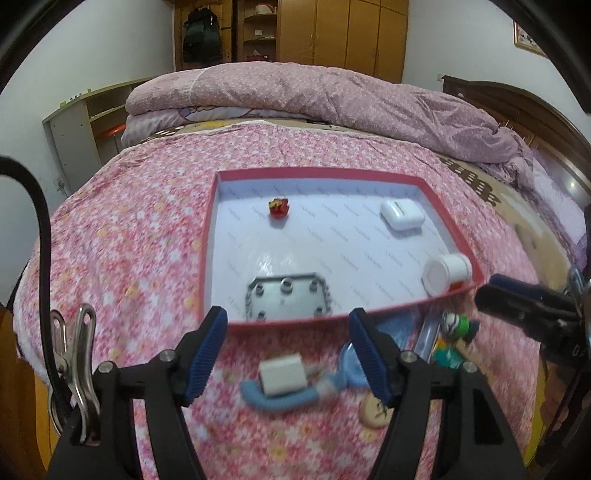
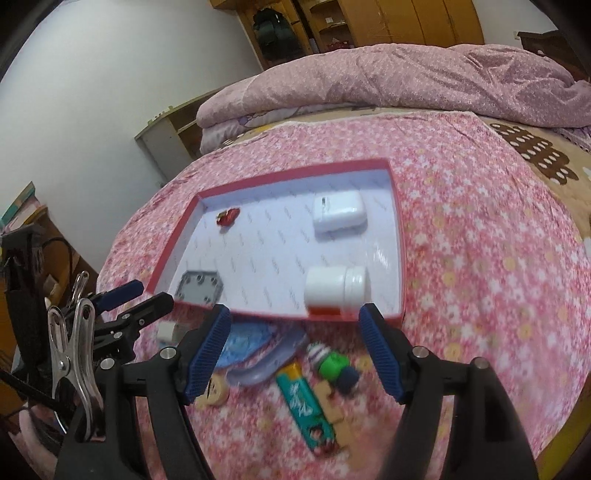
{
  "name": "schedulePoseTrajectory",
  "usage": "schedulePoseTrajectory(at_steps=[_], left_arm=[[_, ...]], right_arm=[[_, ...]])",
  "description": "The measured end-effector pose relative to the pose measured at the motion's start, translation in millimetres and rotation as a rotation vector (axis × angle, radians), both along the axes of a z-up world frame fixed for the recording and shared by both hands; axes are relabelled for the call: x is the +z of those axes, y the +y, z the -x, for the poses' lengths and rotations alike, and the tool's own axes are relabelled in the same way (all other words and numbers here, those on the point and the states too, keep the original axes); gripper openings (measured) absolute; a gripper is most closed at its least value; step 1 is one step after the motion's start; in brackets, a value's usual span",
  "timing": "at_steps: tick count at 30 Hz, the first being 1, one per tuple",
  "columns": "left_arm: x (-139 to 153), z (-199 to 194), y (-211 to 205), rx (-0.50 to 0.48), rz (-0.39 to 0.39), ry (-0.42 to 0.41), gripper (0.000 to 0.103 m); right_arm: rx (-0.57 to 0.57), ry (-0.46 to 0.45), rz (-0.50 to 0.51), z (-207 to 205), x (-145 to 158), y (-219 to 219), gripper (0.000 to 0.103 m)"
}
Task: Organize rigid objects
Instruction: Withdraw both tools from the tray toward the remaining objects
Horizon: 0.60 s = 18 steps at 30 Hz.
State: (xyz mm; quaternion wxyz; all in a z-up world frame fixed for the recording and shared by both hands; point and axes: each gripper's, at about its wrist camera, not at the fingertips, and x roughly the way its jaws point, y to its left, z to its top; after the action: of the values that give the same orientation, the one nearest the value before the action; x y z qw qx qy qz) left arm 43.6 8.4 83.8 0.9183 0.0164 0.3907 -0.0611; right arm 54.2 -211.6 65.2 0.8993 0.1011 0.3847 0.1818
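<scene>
A red-rimmed tray [image 1: 439,195] [image 2: 400,236] lies on the pink floral bedspread. In it are a small red toy [image 1: 279,207] [image 2: 228,216], a white case [image 1: 402,214] [image 2: 339,211], a white bottle on its side [image 1: 447,272] [image 2: 337,286] and a grey metal plate [image 1: 286,295] [image 2: 199,288]. In front of the tray lie a white charger block [image 1: 282,374] [image 2: 166,331], a green lighter [image 2: 304,406], a green-and-white figure [image 1: 458,326] [image 2: 332,365], blue pieces and a round biscuit-like piece [image 1: 373,410]. My left gripper [image 1: 288,350] is open above the charger. My right gripper [image 2: 295,350] is open above the figure.
A folded pink quilt [image 1: 332,96] lies at the far side of the bed. A wooden wardrobe [image 1: 343,33] and shelves stand behind. The bed's headboard [image 1: 517,107] is at the right. A low shelf unit [image 1: 77,129] stands left of the bed.
</scene>
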Motion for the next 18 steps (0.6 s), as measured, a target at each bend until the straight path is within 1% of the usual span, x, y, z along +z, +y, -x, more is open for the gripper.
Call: schedulePoseTrajectory(at_steps=[3, 6, 12, 18], left_arm=[[-3.5, 11.6, 4.5, 0.011, -0.016, -0.007, 0.072], [-10.4, 20.7, 9.0, 0.017, -0.004, 0.009, 0.072], [-22.8, 30.3, 10.3, 0.015, 0.005, 0.031, 0.072], [-39.8, 36.2, 4.1, 0.025, 0.026, 0.062, 0.072]], right_arm=[[-0.003, 0.001, -0.006, 12.5, -5.6, -2.6, 0.074], [-0.032, -0.002, 0.008, 23.0, -13.8, -7.3, 0.074], [-0.051, 0.042, 0.023, 37.6, -33.8, -15.6, 0.074], [-0.071, 0.056, 0.03, 45.0, -44.4, -22.7, 0.074]])
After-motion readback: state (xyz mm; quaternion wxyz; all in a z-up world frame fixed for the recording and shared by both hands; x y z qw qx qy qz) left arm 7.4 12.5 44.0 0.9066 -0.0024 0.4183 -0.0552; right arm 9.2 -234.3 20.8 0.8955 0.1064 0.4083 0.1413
